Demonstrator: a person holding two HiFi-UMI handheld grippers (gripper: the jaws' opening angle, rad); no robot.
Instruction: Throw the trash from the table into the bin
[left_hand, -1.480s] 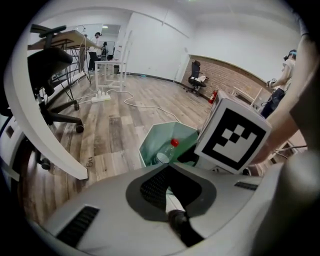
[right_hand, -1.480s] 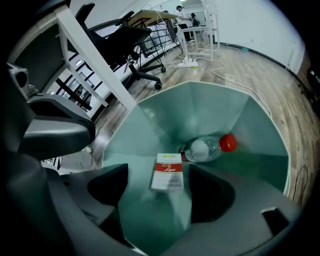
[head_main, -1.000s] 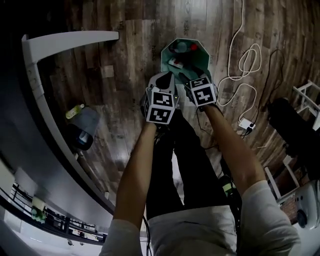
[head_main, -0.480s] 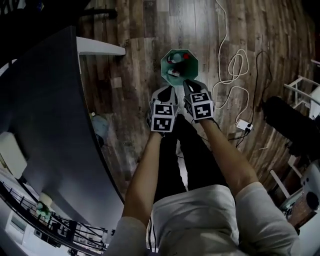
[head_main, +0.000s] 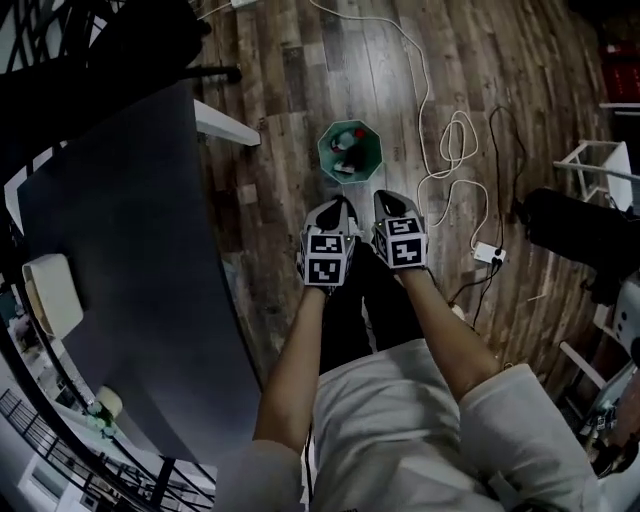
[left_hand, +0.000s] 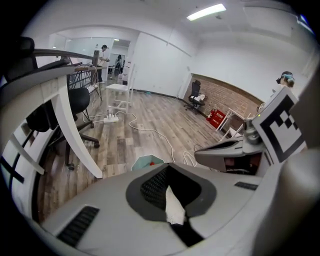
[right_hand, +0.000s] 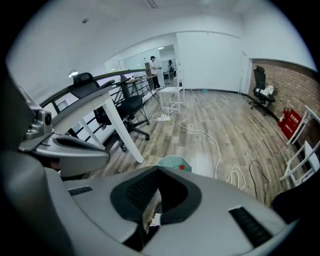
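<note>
The left gripper (left_hand: 168, 171), jaws pressed together, pinches a white scrap (left_hand: 174, 210) in the seam between its pads. Beside it, the right gripper (right_hand: 159, 172) has just been closing and its jaws now meet, with only a tiny white fleck (right_hand: 156, 218) low in the slit, too small to identify. In the head view the two tools sit side by side at centre frame, close but apart. Each carries its marker cube (head_main: 325, 258) and is held out on one of the bare forearms (head_main: 295, 370).

Just above them in that frame, the teal octagonal bin (head_main: 324, 160) stands on the wood-plank floor (head_main: 280, 80) with mixed trash (head_main: 350, 145) inside, a red piece among it. Both gripper views show the bin just past the jaw tips.

A dark tabletop (head_main: 120, 250) on a white leg (head_main: 228, 125) fills the left of the head view, with a pale rectangular object (head_main: 50, 290) near its left edge. White cables (head_main: 445, 150) loop across the floor to the right of the bin, near a power strip (head_main: 490, 252). In the left gripper view, a black office chair (left_hand: 65, 107) stands at the left, and a person (left_hand: 103, 52) stands far off at upper left
</note>
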